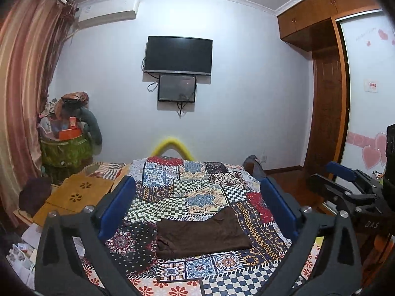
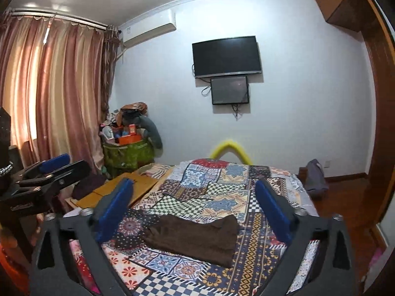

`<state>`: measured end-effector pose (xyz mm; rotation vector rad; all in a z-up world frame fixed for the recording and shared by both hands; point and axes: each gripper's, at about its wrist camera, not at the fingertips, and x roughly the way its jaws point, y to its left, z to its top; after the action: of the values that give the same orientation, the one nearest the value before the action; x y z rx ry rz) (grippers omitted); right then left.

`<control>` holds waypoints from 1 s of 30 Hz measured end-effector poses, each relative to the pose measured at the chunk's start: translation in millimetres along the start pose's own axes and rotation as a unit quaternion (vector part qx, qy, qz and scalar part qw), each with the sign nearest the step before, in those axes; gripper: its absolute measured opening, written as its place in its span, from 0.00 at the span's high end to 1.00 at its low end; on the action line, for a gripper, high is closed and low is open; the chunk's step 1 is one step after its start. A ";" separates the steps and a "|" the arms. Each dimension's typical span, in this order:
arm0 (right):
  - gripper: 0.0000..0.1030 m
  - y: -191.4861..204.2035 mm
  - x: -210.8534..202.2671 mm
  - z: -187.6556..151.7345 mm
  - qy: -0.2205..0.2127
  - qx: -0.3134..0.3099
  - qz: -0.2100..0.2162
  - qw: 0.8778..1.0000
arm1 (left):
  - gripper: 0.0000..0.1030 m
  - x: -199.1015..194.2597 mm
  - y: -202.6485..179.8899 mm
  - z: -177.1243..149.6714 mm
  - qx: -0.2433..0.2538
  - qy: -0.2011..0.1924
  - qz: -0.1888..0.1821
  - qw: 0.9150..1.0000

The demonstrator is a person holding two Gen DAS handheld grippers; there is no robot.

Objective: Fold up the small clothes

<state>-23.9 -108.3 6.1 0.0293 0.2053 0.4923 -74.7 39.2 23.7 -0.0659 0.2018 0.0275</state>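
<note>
A small dark brown garment [image 1: 201, 234] lies flat on the patchwork bedspread [image 1: 197, 187], folded into a rough rectangle. My left gripper [image 1: 197, 192] is open and empty, held above the bed with its blue pads either side of the garment. In the right wrist view the same garment [image 2: 195, 236] lies on the bedspread [image 2: 222, 185]. My right gripper [image 2: 197, 192] is open and empty above it. The right gripper shows at the right edge of the left wrist view [image 1: 345, 180], and the left gripper at the left edge of the right wrist view [image 2: 49, 170].
A low wooden table [image 1: 79, 194] stands left of the bed. A green bag piled with things [image 1: 66, 148] sits in the corner by the curtain [image 2: 54, 93]. A TV [image 1: 177, 55] hangs on the far wall. A wardrobe [image 1: 325, 93] is at right. A yellow tube [image 2: 232, 148] is at the bed's foot.
</note>
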 end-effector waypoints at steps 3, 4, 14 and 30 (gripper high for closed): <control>0.00 -1.4 -1.6 1.7 -0.005 0.000 -0.009 1.000 | 0.00 -1.6 1.6 -2.1 -0.002 0.001 0.001 1.000; 0.00 -2.3 -1.7 2.6 -0.005 0.002 -0.008 1.000 | 0.00 -3.2 0.9 -3.6 -0.003 0.002 0.002 1.000; 0.00 3.2 -11.8 -1.3 -0.006 -0.002 -0.008 1.000 | 0.00 -2.7 2.8 -4.2 -0.006 0.001 -0.001 1.000; 0.00 -1.4 -10.9 -4.1 0.006 0.004 -0.009 1.000 | 0.00 1.3 2.1 -7.1 0.001 0.008 -0.005 1.000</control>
<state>-33.5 -114.7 4.0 0.0325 0.2187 0.4748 -74.9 40.7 16.4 -0.0644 0.2182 0.0164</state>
